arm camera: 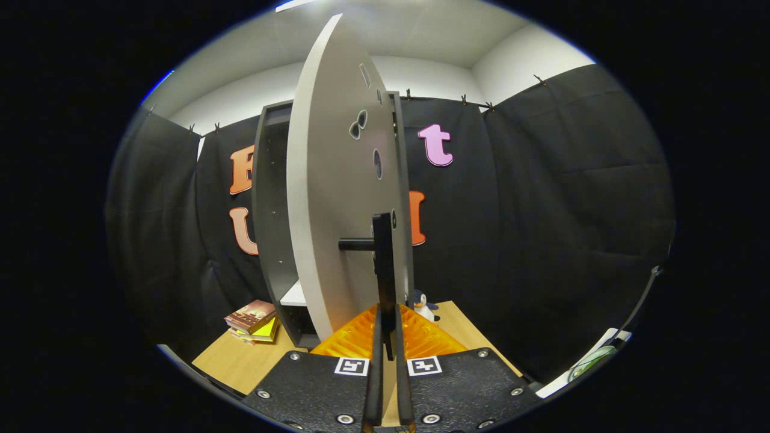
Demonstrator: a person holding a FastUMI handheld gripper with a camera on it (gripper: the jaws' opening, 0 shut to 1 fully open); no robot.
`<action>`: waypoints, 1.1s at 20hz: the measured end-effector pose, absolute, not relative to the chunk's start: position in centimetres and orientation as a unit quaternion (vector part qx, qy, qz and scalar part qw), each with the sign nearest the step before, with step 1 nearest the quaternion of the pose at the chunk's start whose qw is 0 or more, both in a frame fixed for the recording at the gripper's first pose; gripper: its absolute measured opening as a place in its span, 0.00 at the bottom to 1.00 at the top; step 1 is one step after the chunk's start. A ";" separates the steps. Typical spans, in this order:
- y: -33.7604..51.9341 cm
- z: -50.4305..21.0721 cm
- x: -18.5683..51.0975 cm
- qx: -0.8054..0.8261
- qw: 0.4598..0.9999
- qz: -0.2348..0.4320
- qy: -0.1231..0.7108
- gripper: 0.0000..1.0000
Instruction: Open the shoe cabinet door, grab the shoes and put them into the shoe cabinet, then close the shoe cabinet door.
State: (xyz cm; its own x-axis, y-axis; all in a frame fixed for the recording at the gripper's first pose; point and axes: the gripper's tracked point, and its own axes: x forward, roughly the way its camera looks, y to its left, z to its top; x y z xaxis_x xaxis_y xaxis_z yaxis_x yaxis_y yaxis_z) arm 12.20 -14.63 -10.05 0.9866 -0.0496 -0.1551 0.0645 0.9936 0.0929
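One wooden tabletop (243, 361) is carrying everything here, w/ black cloth hanging round as the booth wall and a white ceiling glowing above it. One shoe cabinet (271, 222) is standing on that table; its one door (337, 198) is swinging wide open, edge-on toward me, showing one white shelf (295, 294) low inside. One dark handle (380, 264) is sticking off the door — a vertical bar on a short post. One small stack of books (252, 322) is sitting just left of the cabinet base, and one little penguin toy (425, 305) is standing right of the door, beyond my fingers. Two tag markers are showing on my gripper body.

I'm holding my gripper (388, 337) level, pointing fwd along the table. Its two fingers are nearly together, pinching the lower end of the handle bar between them, so both are pressing on it. Shoes: I'm not spotting any from this angle.
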 end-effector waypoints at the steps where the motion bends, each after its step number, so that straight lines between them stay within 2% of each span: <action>1: -15.7 -9.9 11.9 0.048 0.996 -0.028 0.075 0.09; 10: -23.9 -10.9 10.9 0.087 0.992 -0.037 0.084 0.07; 16: -23.8 -11.0 9.3 0.061 0.995 -0.029 0.080 0.04; 22: -21.2 -8.1 6.4 0.029 0.997 -0.051 0.050 0.05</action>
